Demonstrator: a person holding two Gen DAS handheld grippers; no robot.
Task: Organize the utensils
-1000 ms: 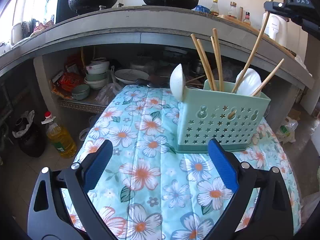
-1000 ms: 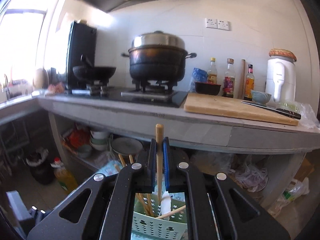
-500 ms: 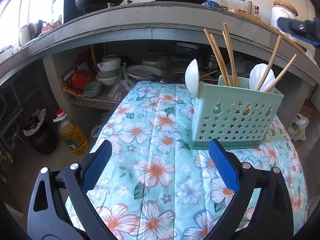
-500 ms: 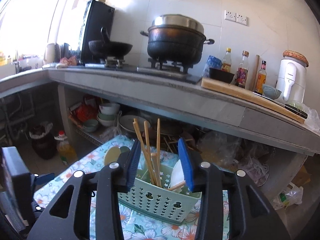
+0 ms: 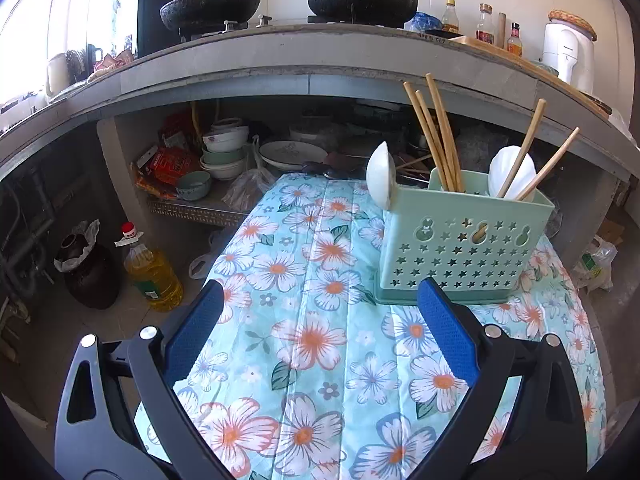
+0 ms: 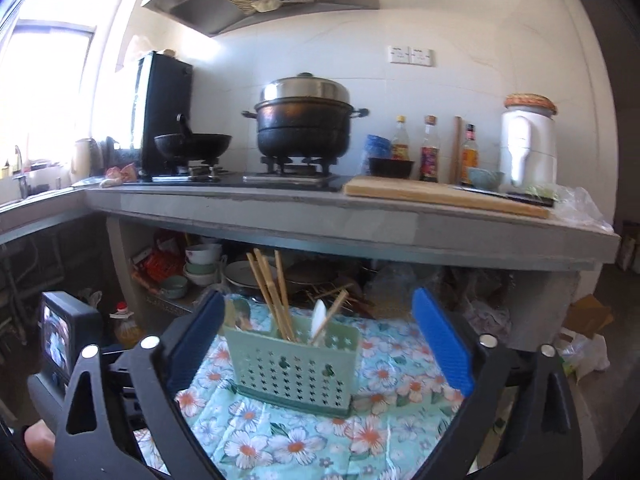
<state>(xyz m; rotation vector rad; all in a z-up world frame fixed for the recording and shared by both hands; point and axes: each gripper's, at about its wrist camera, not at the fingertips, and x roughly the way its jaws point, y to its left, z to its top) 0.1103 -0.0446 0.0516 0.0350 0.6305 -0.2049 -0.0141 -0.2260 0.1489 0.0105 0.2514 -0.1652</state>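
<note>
Floral tablecloth (image 5: 304, 320) carries the green utensil caddy (image 5: 460, 248) of upright chopsticks (image 5: 436, 136) at one o'clock from the spread, empty left gripper (image 5: 320, 332), nearer than the spread right gripper (image 6: 316, 340).

Your mint-green caddy (image 5: 464, 240) stands upright on the floral cloth (image 5: 304, 320), star cut-outs across its front wall. Three wooden chopsticks (image 5: 434, 136) lean left in its back-left compartment. Two more chopsticks (image 5: 536, 164) lean right in the right compartment, beside a white spoon (image 5: 520, 172). Another white spoon (image 5: 382, 174) sticks up at the caddy's left end.
</note>
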